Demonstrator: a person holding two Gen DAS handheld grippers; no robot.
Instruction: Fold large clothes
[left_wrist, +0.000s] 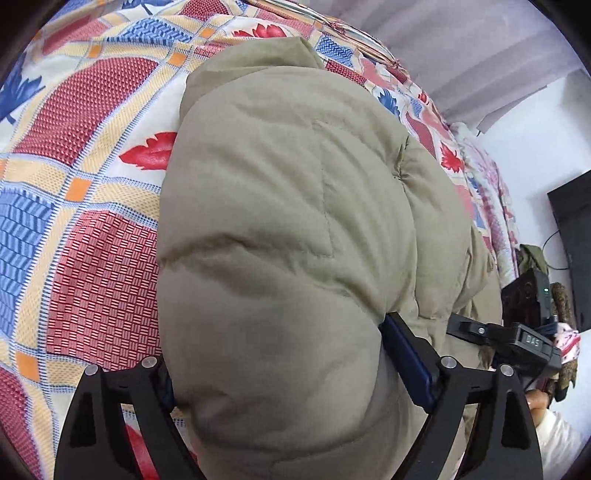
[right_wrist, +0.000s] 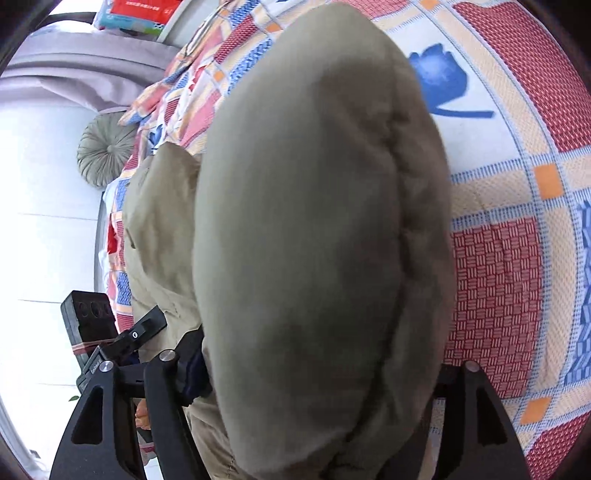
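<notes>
While the puffy khaki jacket (left_wrist: 280, 229) lies bunched on the patterned bed (left_wrist: 92, 206), left gripper (left_wrist: 280, 373) and right gripper (right_wrist: 321, 373) straddle its folds, jaws wide; grip unclear.

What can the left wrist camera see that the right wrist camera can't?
Only the left wrist view shows a red leaf print on the bedspread and a dark cabinet by the wall. Only the right wrist view shows a round grey cushion, a big blue flower print and a red packet up top. Both show the puffy khaki jacket bulging between wide jaws, on the patchwork bedspread.
</notes>
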